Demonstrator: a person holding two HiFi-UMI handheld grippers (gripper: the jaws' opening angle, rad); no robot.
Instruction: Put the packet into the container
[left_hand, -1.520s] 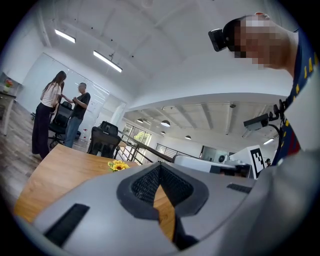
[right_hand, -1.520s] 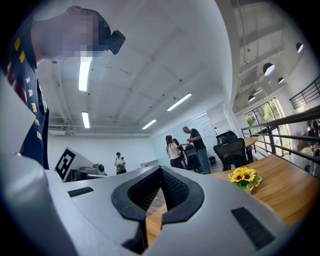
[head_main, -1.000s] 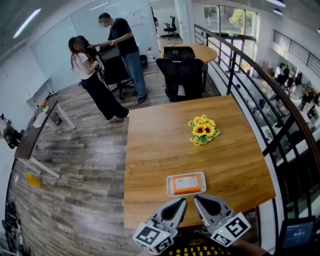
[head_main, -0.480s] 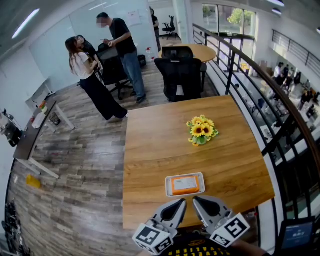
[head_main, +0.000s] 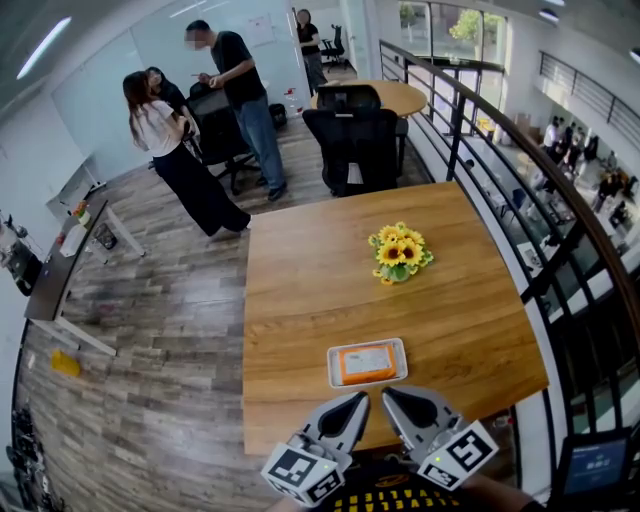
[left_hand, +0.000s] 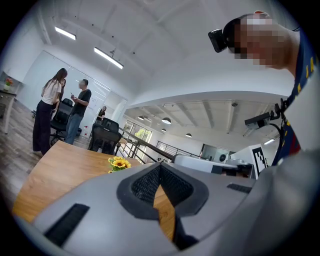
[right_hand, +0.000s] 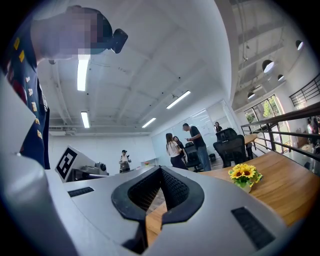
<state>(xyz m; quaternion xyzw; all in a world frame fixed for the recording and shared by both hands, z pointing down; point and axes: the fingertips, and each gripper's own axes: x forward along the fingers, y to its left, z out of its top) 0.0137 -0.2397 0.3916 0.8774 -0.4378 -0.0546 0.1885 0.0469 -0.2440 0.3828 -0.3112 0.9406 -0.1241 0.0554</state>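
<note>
Wood-plank floor lies open left of the table, while a railing runs close along its right edge. Both grippers hang at the near edge, tips side by side. The left gripper and the right gripper each have their jaws closed on nothing, as their own views confirm. Only the head view shows the container, just beyond the tips, with the packet lying inside. Bare tabletop separates it from the flowers.
</note>
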